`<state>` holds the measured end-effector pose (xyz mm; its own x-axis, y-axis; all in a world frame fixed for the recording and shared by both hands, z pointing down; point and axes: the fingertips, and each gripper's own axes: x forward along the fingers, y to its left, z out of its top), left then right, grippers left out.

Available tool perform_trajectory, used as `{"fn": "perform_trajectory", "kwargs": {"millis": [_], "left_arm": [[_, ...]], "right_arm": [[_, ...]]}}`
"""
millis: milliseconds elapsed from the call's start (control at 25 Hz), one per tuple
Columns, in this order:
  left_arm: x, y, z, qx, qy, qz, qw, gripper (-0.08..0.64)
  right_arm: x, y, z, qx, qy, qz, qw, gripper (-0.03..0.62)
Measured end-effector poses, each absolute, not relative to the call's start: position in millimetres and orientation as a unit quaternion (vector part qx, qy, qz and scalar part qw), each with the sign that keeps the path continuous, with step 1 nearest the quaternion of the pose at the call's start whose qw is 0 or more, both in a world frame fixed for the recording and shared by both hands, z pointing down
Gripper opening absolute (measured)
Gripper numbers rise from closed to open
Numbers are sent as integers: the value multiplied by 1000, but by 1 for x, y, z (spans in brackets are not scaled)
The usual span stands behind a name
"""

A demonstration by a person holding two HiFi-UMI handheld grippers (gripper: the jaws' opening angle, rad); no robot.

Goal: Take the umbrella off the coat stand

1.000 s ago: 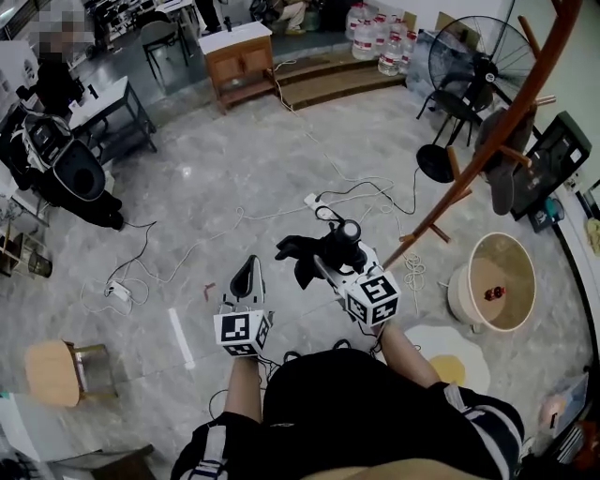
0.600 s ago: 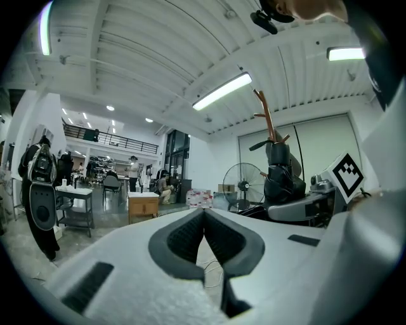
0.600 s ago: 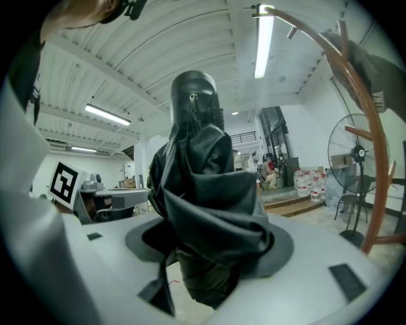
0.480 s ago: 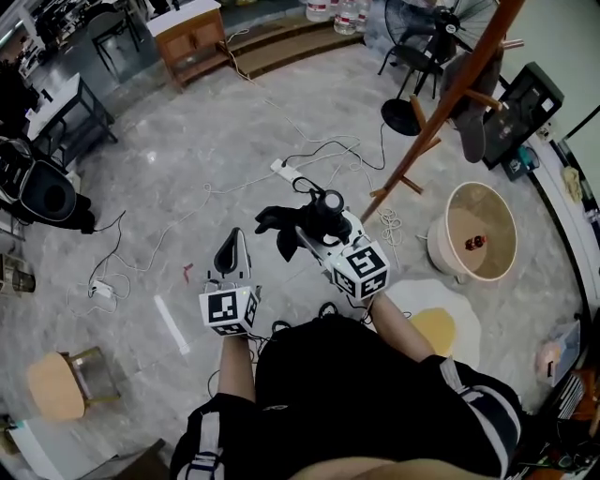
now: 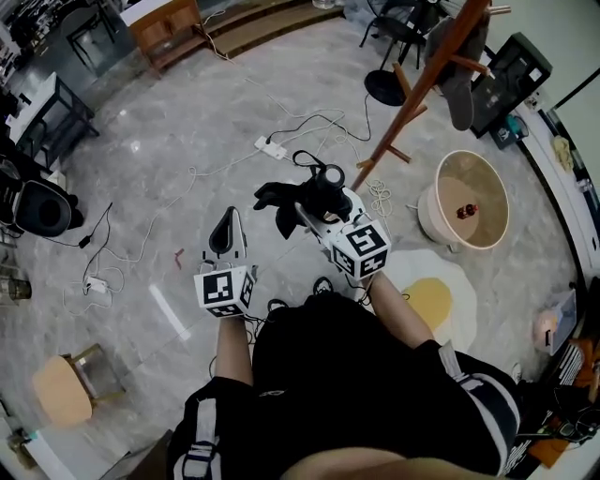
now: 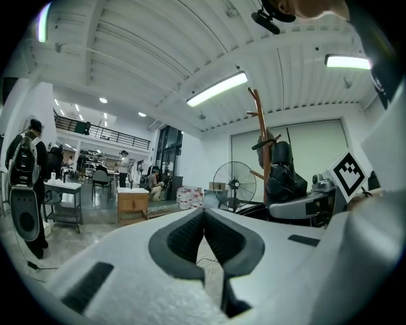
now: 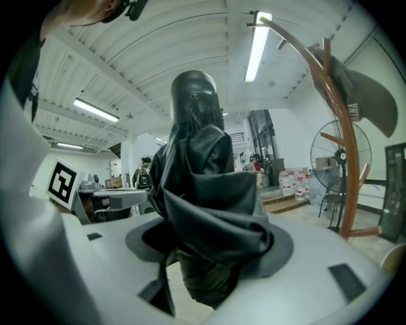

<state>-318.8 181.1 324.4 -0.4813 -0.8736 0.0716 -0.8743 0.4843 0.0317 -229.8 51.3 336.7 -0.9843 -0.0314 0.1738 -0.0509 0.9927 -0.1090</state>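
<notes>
A black folded umbrella (image 5: 298,199) is clamped in my right gripper (image 5: 307,212), held in front of me above the floor. In the right gripper view the umbrella (image 7: 202,190) stands upright between the jaws and fills the centre. The brown wooden coat stand (image 5: 424,82) rises at the upper right, apart from the umbrella, with a dark garment (image 5: 459,94) still hanging on a peg. My left gripper (image 5: 224,232) is beside the right one, to its left, shut and empty. Its pads (image 6: 190,236) meet, and the coat stand (image 6: 260,130) shows beyond them.
A round beige tub (image 5: 466,239) stands right of the stand's foot, next to an egg-shaped mat (image 5: 431,298). A power strip with cables (image 5: 272,147) lies on the floor ahead. A fan (image 5: 386,33), a wooden cabinet (image 5: 167,26) and a stool (image 5: 58,392) stand around.
The whole view has shifted: the coat stand and tub have slid toward the upper right edge. Both grippers stay side by side in front of me, the umbrella still gripped.
</notes>
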Motion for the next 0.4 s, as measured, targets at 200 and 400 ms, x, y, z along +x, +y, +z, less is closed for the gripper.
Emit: {"fn": "perform_trajectory", "kwargs": {"millis": [200,400], "left_arm": [[-320,177,323,518,-854,3,38,0],[-328,184,327,518,-854,-3,40,0]], "right_arm": [[-229,50,337,34,-994,57,89,281],[-234,53,337,43,-994,49,88,282]]}}
